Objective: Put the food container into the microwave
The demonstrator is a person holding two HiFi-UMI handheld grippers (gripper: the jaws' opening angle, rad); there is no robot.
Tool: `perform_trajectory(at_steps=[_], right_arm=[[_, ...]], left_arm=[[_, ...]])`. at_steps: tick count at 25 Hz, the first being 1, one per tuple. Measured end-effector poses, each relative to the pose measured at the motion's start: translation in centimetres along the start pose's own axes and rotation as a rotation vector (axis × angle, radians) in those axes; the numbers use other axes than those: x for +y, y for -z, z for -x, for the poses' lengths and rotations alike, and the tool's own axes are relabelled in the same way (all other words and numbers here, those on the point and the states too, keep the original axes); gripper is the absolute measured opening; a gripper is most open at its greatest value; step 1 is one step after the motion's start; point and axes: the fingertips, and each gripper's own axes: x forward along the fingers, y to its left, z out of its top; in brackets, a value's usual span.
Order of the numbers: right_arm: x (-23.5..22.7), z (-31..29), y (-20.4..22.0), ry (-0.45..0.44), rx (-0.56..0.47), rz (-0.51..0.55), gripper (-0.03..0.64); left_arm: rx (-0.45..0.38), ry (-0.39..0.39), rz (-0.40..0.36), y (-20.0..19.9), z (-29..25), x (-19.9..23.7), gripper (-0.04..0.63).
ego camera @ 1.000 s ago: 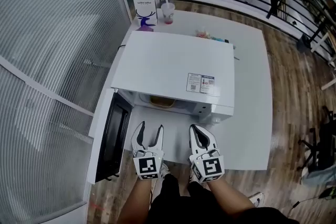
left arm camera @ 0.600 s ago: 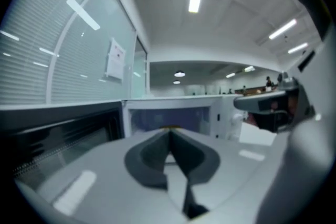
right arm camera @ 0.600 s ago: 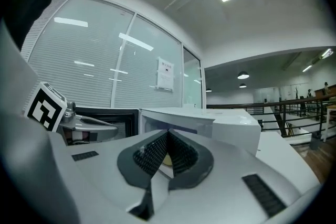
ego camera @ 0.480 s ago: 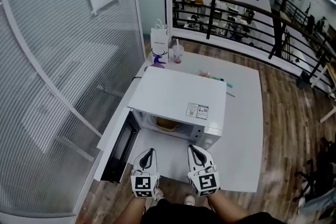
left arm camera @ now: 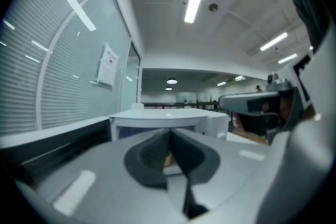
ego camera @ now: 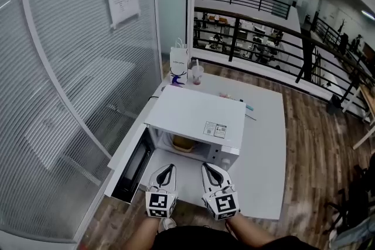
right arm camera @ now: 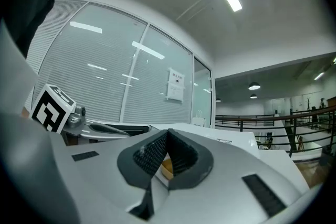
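Observation:
A white microwave (ego camera: pixel 196 120) stands on the white table (ego camera: pixel 266 149) with its door (ego camera: pixel 132 168) swung open to the left. In its cavity sits a yellowish food container (ego camera: pixel 183 143), with nothing gripping it. My left gripper (ego camera: pixel 166 168) and right gripper (ego camera: pixel 209 168) hover side by side just in front of the opening, both shut and empty. In the left gripper view, the closed left gripper (left arm camera: pixel 169 131) points at the microwave (left arm camera: pixel 157 117). In the right gripper view, the shut right gripper (right arm camera: pixel 168 132) frames a sliver of the container (right arm camera: pixel 167 168).
A white paper bag (ego camera: pixel 179 61) and a drink cup (ego camera: pixel 197 73) stand at the table's far edge. Small items (ego camera: pixel 249 107) lie behind the microwave. A glass wall with blinds (ego camera: pixel 70 96) runs along the left. Wooden floor (ego camera: pixel 310 143) and a black railing (ego camera: pixel 263 44) lie to the right and beyond.
The left gripper's jaws closed from open. Both grippers drew back a little from the microwave opening, and the head view rose and now takes in more of the room.

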Motion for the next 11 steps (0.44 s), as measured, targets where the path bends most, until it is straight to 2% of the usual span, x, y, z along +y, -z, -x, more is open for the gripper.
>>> perform_trajectory(at_steps=[11], right_arm=[[-1.0,-0.1,-0.8,0.038,-0.038,0.01,0.006]], left_arm=[[-0.003,-0.035,0.0,0.2,-0.4,0.7,0.006]])
